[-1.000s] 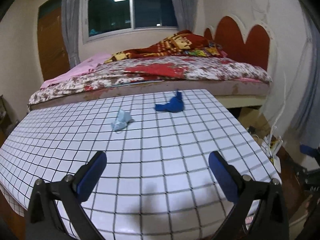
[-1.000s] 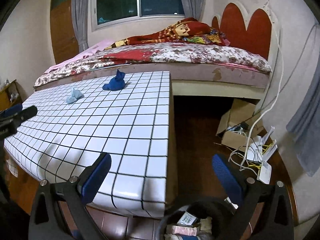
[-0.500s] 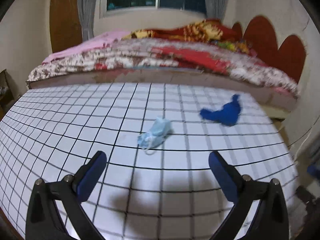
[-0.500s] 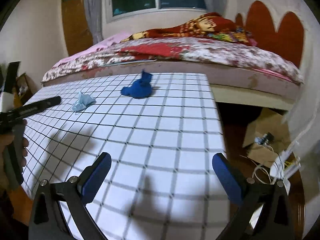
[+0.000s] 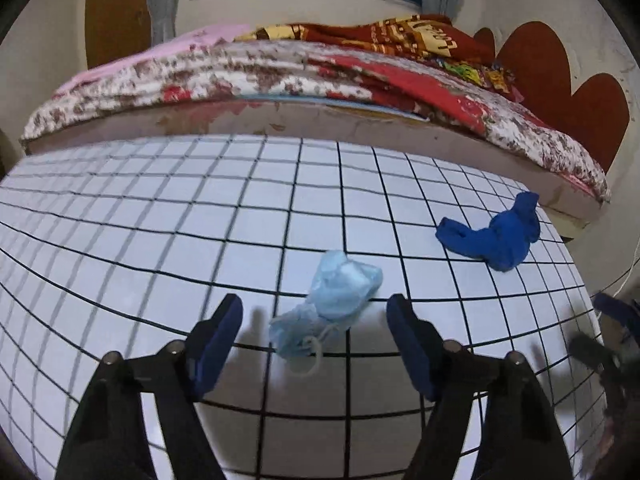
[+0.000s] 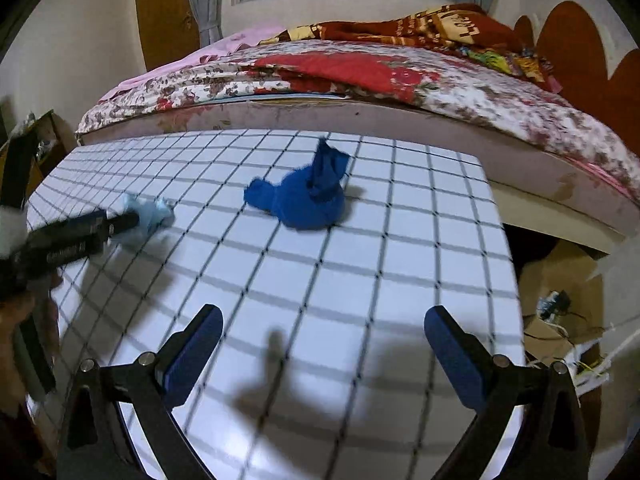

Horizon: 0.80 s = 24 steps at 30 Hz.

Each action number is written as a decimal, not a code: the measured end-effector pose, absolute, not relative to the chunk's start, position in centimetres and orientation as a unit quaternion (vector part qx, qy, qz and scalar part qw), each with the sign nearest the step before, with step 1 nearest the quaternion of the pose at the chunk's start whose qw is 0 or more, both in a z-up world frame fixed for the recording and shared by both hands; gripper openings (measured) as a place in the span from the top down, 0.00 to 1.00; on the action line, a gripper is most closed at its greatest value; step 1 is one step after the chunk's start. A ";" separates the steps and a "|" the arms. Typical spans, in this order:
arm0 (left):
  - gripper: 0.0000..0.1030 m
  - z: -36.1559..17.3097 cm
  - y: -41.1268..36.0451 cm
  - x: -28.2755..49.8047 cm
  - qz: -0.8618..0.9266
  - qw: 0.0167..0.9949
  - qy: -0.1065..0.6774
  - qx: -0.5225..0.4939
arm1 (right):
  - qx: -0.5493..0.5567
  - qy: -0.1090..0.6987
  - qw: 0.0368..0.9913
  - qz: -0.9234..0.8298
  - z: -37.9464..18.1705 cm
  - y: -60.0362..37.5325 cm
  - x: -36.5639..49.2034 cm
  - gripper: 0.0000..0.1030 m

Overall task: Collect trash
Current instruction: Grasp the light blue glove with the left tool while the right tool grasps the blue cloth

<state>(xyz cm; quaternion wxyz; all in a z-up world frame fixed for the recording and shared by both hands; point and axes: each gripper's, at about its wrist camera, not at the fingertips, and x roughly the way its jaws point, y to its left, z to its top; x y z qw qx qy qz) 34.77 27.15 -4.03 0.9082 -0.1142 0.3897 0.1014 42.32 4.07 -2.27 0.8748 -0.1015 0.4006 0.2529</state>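
We have swung both grippers in over the counter (image 5: pixel 168 240). The left gripper (image 5: pixel 314 320) now straddles the pale mask (image 5: pixel 332 300), its jaws just narrowing but not yet pinching. The right gripper (image 6: pixel 322 330) stays spread wide, short of the blue cloth (image 6: pixel 304 200) farther off.

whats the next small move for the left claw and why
Probably ease the left claw a little further forward and down, then finish closing. The light blue crumpled mask lies on the checked table between its fingers, which have just been closing, but the pads do not press on it yet.
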 end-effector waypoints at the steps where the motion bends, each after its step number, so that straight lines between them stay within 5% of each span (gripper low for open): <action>1: 0.31 -4.2 27.0 35.0 0.102 0.907 0.394 -0.109 | -0.097 0.404 0.874 0.254 -2.3 4.6 43.2 0.01; 12: 0.57 -5.4 27.2 35.3 0.087 0.902 0.404 -0.121 | -0.076 0.429 0.864 0.253 -3.7 9.5 49.3 0.22; 14: 0.62 -5.4 27.0 35.4 0.082 0.904 0.402 -0.122 | -0.076 0.438 0.860 0.251 -4.2 9.7 49.7 0.45; 15: 0.63 -5.4 26.8 35.3 0.077 0.904 0.402 -0.123 | -0.075 0.442 0.857 0.253 -4.4 9.7 49.8 0.48; 24: 0.68 -4.3 24.2 35.2 0.051 0.915 0.388 -0.094 | -0.068 0.407 0.874 0.257 -3.1 7.1 47.0 0.54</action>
